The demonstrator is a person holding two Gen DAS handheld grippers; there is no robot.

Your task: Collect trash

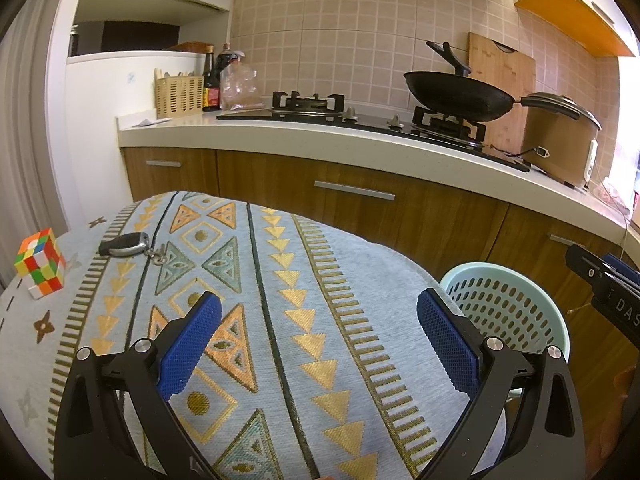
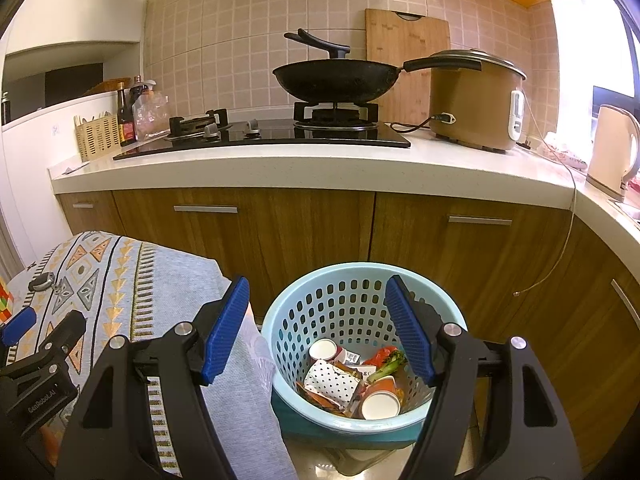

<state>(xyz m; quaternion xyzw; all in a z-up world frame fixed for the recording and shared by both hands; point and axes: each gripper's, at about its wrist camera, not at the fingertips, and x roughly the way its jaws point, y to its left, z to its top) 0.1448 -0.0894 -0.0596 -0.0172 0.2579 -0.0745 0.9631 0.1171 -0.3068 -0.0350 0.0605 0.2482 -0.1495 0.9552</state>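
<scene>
Trash lies heaped in the bottom of the pale blue basket [image 2: 280,320]: two paper cups [image 2: 380,404], one near the back and one at the front with its mouth facing the camera, a white box with small dark dots [image 2: 332,380], a red wrapper [image 2: 380,356] and a green vegetable stalk [image 2: 390,364]. The basket stands on the floor just beside the table, in front of the wooden cabinets [image 2: 304,228].

The right gripper [image 2: 316,326] hangs above the basket with its blue pads spread wide and nothing between them. The left gripper [image 1: 320,340] hovers over the table, jaws likewise wide apart and empty.

The table carries a light patterned cloth [image 1: 256,304] with gold and teal triangles. At its far left sit a car key [image 1: 126,244] with a metal ring and, nearer the edge, a colour cube [image 1: 40,264]; the two are apart from each other.

Behind, the counter [image 2: 280,168] holds a gas stove [image 2: 280,136] with a black wok [image 2: 336,78] on the right burner, a brown rice cooker [image 2: 476,108] beside it, and a wooden cutting board [image 2: 408,40] leaning against the tiled wall. A sauce bottle [image 2: 126,116] and a utensil holder [image 2: 96,136] stand at the left end, a cream kettle [image 2: 612,148] at the right.
</scene>
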